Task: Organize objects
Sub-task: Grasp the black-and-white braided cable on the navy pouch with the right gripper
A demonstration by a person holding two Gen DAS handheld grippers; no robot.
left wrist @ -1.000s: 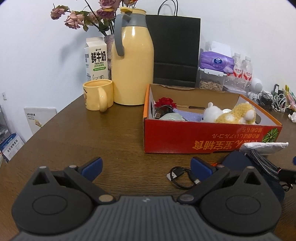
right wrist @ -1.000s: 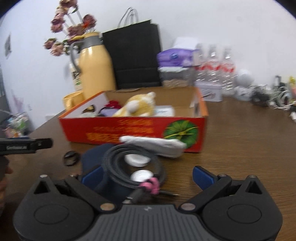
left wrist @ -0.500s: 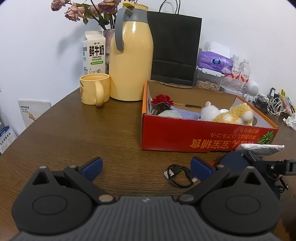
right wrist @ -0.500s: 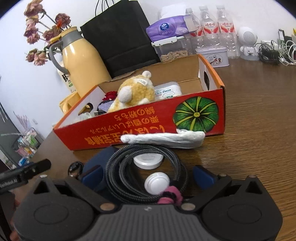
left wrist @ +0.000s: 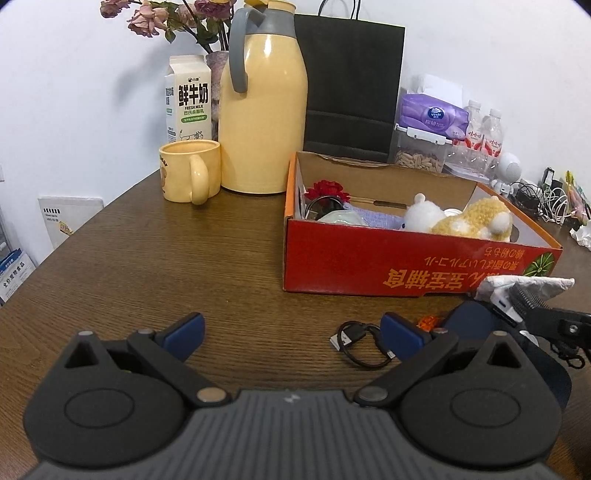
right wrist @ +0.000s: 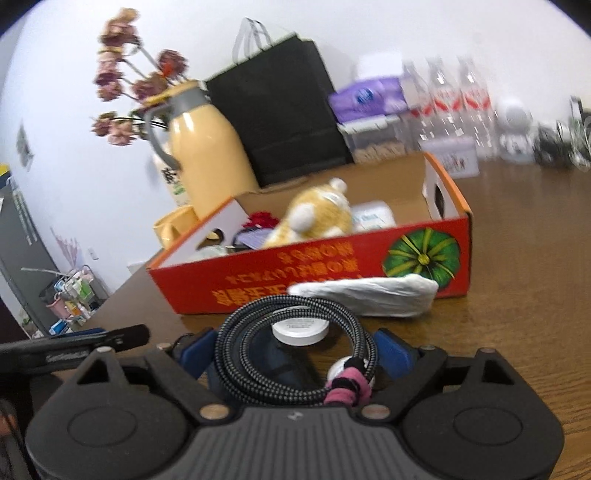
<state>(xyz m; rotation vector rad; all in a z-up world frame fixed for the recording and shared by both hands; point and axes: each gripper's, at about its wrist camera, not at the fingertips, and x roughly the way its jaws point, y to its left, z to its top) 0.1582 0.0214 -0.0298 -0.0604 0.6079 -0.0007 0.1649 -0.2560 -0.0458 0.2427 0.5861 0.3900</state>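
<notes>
Red cardboard box (left wrist: 388, 269) holds yellow plush toy (left wrist: 476, 223), red flower (left wrist: 327, 190).

Far ahead of our left fingers and a little to their left we see a yellow mug (left wrist: 190, 171) on the brown table (left wrist: 147, 266), just beside a tall yellow thermos (left wrist: 263, 110). Behind the mug stands a milk carton (left wrist: 189, 99), with dried flowers (left wrist: 166, 16) above it. Right of the thermos stands a black paper bag (left wrist: 351, 85). Farther right we see a purple tissue pack (left wrist: 430, 116) and water bottles (left wrist: 484, 127).
</notes>
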